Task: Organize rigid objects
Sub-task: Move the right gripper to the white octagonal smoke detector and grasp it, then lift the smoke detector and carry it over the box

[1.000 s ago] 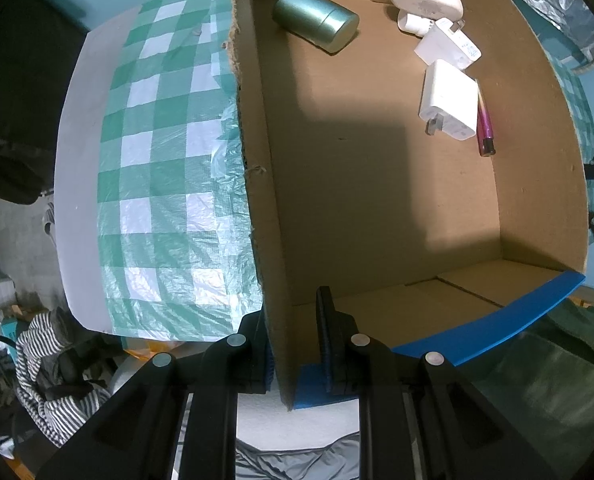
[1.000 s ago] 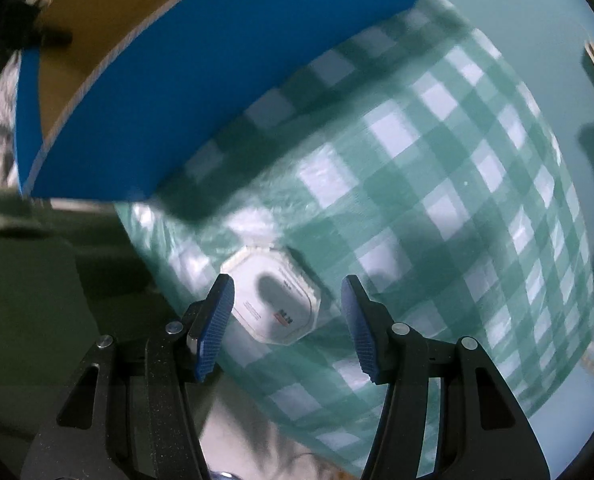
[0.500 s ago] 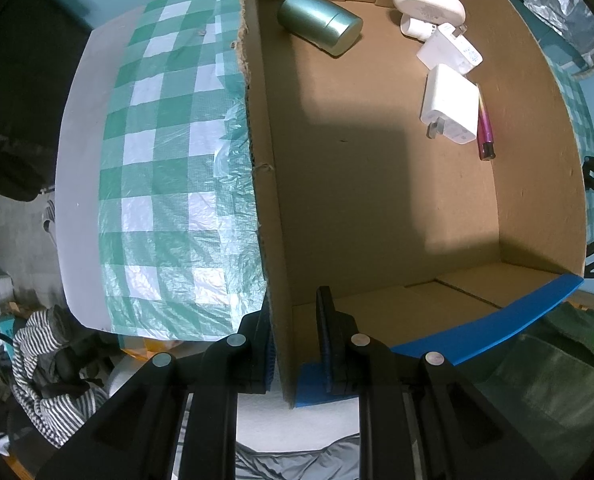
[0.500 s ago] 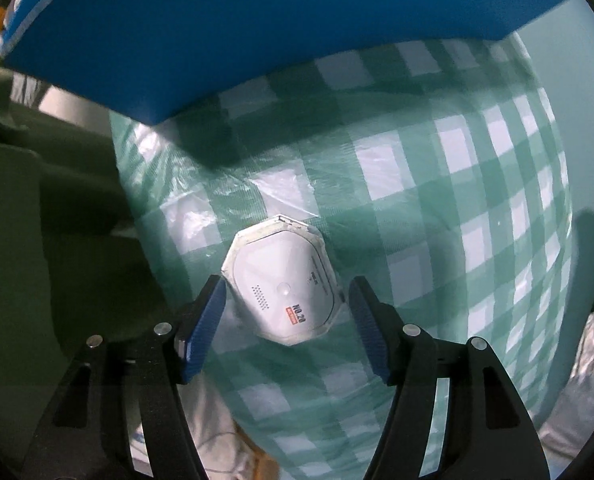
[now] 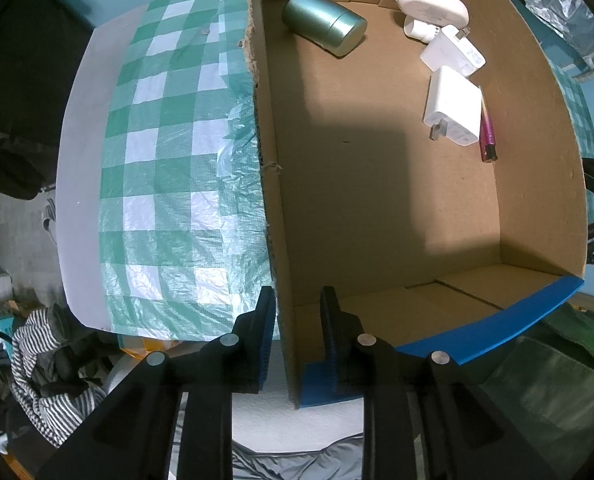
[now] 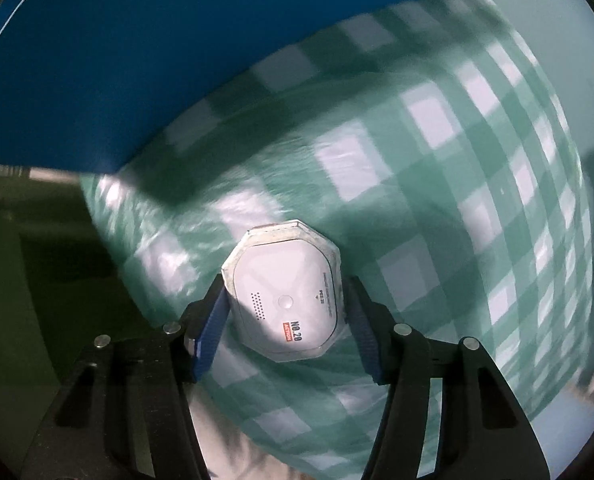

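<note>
Only the left wrist view looks inside the cardboard box (image 5: 377, 160): green tin (image 5: 324, 23), two white chargers (image 5: 453, 106). Left tongs (image 5: 297, 334) are clamped on its wall. The right view has the right tongs (image 6: 285, 320) closed on a white octagonal device (image 6: 285, 292) reading "NO.20 ACTION", beside the box above the checkered surface (image 6: 437, 200).

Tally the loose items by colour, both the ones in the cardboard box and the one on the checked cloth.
White: 4 (case, small part, charger, charger in box; octagonal device on cloth)... 5
Green: 1 (canister)
Magenta: 1 (pen)
Total: 7
</note>
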Demonstrator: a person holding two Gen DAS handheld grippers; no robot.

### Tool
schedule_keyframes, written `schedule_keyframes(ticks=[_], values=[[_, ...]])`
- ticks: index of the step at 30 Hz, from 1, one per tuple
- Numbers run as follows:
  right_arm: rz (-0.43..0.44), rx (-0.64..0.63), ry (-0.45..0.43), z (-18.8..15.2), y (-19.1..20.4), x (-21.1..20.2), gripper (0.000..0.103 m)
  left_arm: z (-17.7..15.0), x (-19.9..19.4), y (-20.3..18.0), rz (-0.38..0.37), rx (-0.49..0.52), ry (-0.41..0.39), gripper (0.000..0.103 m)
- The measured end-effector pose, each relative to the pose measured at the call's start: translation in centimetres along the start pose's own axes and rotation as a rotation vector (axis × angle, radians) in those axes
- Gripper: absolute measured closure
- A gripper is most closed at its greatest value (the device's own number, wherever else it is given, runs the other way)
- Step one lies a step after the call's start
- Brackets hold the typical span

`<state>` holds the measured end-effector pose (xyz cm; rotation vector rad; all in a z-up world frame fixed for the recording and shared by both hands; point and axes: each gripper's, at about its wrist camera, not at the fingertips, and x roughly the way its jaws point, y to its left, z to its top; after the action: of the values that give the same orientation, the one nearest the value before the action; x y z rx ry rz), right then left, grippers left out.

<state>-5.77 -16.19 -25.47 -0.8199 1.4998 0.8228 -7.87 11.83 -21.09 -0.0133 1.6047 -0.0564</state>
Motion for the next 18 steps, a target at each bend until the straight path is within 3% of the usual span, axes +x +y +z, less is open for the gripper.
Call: schedule_keyframes(ticks=[10,18], values=[[0.069,0.318,-0.006,0.5,-3.4,-0.9,0.049,-0.1,-0.1,-0.1,-0.001,0.007,-0.002,0.08],[0.089,0.378,-0.027,0.6,-5.9,-2.5,0.049,-0.1,0.0,0.0,-0.005,0.008,-0.004,0.08]])
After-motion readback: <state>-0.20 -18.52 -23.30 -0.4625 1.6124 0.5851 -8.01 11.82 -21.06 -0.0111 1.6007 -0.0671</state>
